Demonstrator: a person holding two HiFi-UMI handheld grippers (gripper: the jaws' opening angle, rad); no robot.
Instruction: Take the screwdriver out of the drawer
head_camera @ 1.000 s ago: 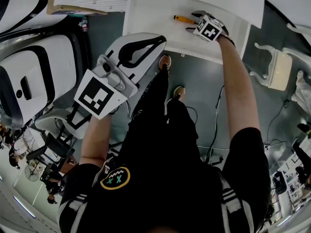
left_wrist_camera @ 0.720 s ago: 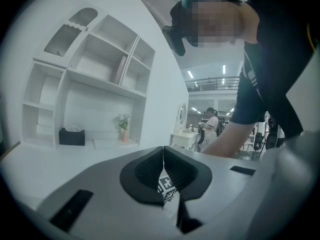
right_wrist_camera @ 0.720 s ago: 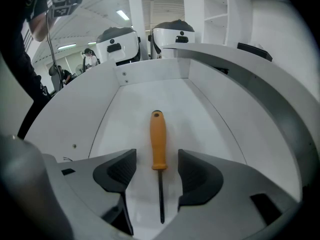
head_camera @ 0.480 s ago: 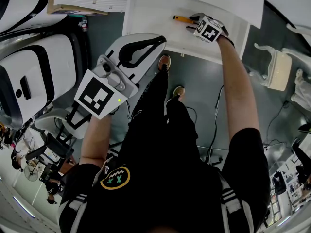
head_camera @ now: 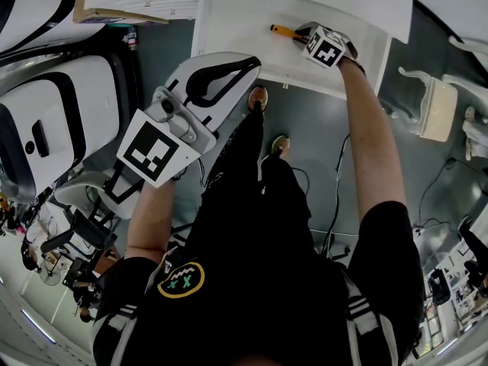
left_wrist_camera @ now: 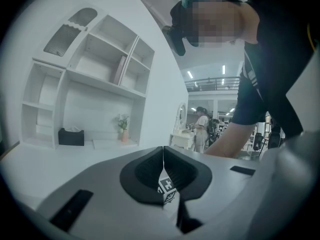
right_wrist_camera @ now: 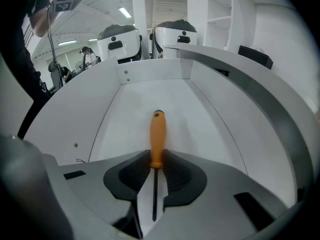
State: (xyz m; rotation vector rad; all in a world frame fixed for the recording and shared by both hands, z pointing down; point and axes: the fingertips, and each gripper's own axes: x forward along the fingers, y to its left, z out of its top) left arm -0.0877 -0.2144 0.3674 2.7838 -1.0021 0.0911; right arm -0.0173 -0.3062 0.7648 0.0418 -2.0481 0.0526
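An orange-handled screwdriver [head_camera: 284, 30] lies in the open white drawer [head_camera: 229, 44], handle pointing left in the head view. In the right gripper view its handle [right_wrist_camera: 157, 134] runs away from me along the drawer floor [right_wrist_camera: 145, 99], dark shaft toward the camera. My right gripper [head_camera: 300, 35] reaches down into the drawer. Its jaws have just been closing and now press on the handle's near end [right_wrist_camera: 157, 160]. My left gripper [head_camera: 250, 64] hangs shut over the floor, outside the drawer, holding nothing [left_wrist_camera: 163, 156].
White machine housings [head_camera: 53, 120] stand at the left and a white stool [head_camera: 435, 109] at the right. The person's feet [head_camera: 259, 97] are just below the drawer front. In the left gripper view a white shelf unit [left_wrist_camera: 90, 79] holds a dark box [left_wrist_camera: 70, 136] and a small vase [left_wrist_camera: 123, 134].
The right gripper's jaws have drawn in around the screwdriver's handle, with the hand barely shifting. The left gripper has not moved.
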